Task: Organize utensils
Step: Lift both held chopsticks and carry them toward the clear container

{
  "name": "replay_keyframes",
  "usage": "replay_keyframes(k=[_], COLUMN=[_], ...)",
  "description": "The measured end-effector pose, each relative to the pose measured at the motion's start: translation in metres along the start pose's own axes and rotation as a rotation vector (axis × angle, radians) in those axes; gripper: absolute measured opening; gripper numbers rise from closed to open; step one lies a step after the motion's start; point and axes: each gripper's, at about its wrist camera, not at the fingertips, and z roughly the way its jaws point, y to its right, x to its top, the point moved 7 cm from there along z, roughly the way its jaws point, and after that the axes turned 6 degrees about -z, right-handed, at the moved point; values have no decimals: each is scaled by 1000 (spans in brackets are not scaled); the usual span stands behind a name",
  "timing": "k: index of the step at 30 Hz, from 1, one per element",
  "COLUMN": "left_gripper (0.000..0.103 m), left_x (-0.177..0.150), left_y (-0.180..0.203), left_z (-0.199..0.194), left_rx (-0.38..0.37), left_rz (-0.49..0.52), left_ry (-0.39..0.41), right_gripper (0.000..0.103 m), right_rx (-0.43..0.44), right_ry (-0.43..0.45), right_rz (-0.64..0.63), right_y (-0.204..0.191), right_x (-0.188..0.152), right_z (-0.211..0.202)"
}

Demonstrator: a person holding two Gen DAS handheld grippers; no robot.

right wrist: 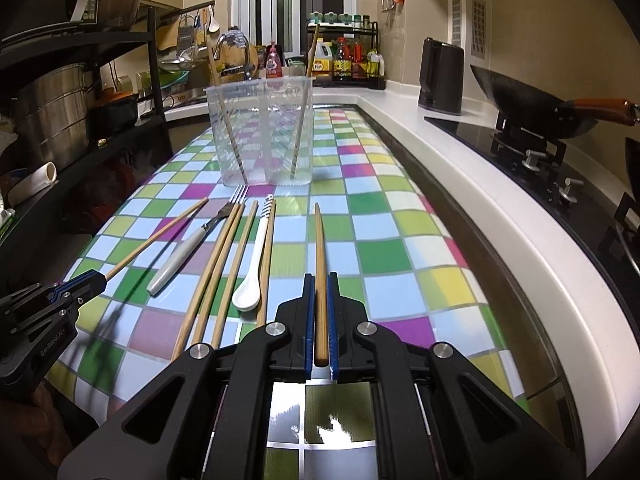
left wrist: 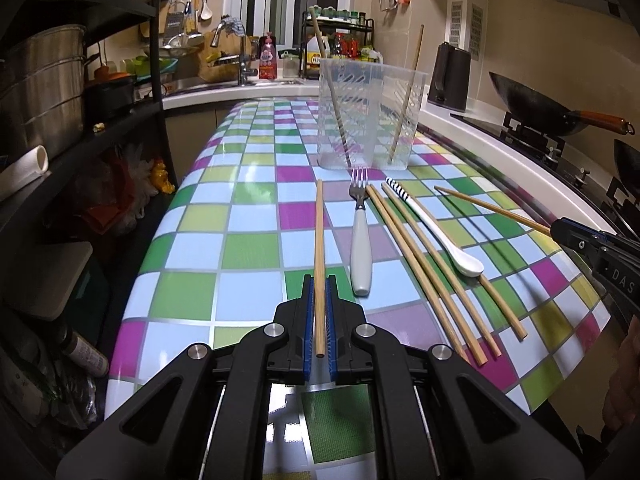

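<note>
My left gripper (left wrist: 319, 280) is shut on a wooden chopstick (left wrist: 319, 240) that points ahead over the checkered table. My right gripper (right wrist: 320, 278) is shut on another chopstick (right wrist: 319, 264); it also shows in the left wrist view (left wrist: 492, 210). A clear plastic holder (left wrist: 370, 114) stands ahead with two chopsticks in it, one per compartment. On the table between the grippers lie a white-handled fork (left wrist: 360, 240), three loose chopsticks (left wrist: 424, 264) and a white spoon with a striped handle (left wrist: 434, 228). The same set shows in the right wrist view: the holder (right wrist: 264, 132), the fork (right wrist: 192, 244), the spoon (right wrist: 256, 256).
The checkered table (left wrist: 248, 248) has a black shelf with steel pots (left wrist: 44, 88) at its left. A white counter (right wrist: 460, 184) runs along the right, with a black kettle (right wrist: 440, 76), a wok (right wrist: 532, 104) and a stove. The sink and bottles stand at the back.
</note>
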Motion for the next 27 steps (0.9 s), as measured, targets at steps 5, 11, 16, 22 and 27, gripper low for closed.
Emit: replay_keyframes(k=[5, 11, 16, 22, 27], left_gripper=[6, 6, 6, 6, 6], left_x=[9, 22, 34, 49, 65], left_y=[1, 7, 9, 11, 12], left_z=[-9, -22, -31, -37, -43], left_rx=[1, 10, 21, 21, 25], left_rz=[10, 39, 63, 66, 68], left_ry=[49, 119, 169, 199, 232], right_gripper=[6, 6, 6, 6, 6], right_rx=[-5, -5, -9, -6, 0], right_ry=[36, 73, 108, 150, 181], right_rz=[-7, -14, -21, -9, -7], right_y=[3, 4, 6, 12, 14], right_x=[10, 22, 34, 53, 68], right_z=[-10, -18, -26, -34, -42])
